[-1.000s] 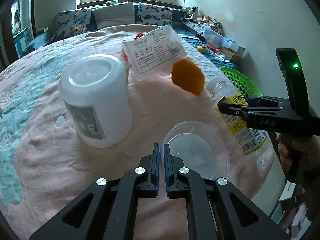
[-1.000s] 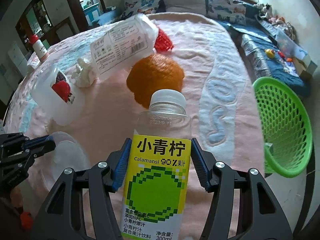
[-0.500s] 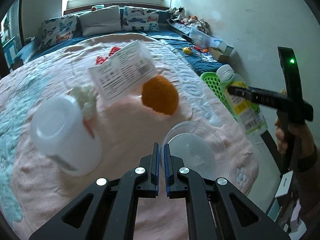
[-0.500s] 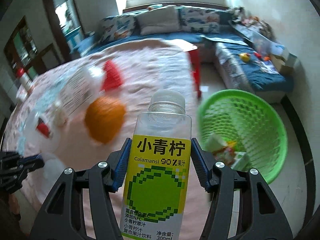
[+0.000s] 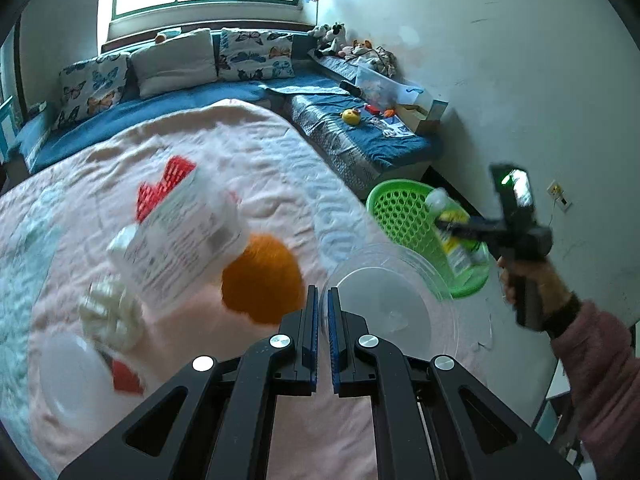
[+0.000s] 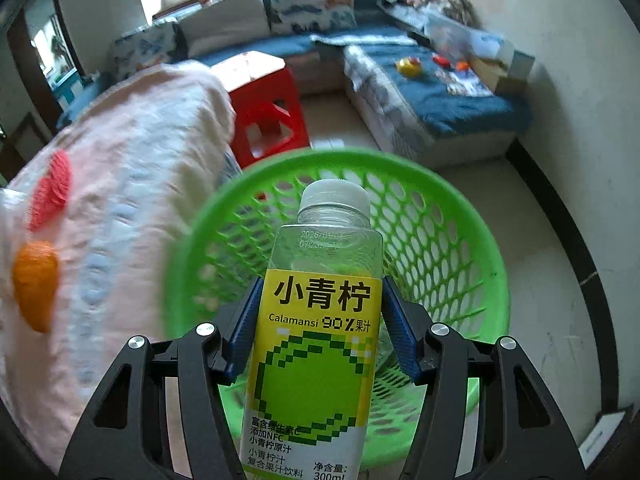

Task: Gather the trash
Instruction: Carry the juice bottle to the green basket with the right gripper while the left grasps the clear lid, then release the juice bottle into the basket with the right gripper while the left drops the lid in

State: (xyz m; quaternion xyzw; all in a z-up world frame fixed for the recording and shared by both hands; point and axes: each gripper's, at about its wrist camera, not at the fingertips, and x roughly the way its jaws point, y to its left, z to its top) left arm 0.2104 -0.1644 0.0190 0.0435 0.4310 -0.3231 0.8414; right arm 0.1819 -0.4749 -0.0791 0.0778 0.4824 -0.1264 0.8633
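Clear plastic bottle (image 6: pixel 320 320) with yellow-green label over the green mesh basket (image 6: pixel 452 240).
It is pinched by the right tool (image 6: pixel 320 332); a thin clear lid (image 5: pixel 388 300) is gripped by the left tool (image 5: pixel 323 320).

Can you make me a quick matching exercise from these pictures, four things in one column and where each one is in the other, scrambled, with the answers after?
Things
1. juice bottle
2. clear plastic lid
3. orange
4. green basket

Places
A. on the floor beside the bed
B. lying on the pink blanket
C. clamped in the right gripper, over the basket
D. pinched at its rim by the left gripper

Pairs: 1-C, 2-D, 3-B, 4-A
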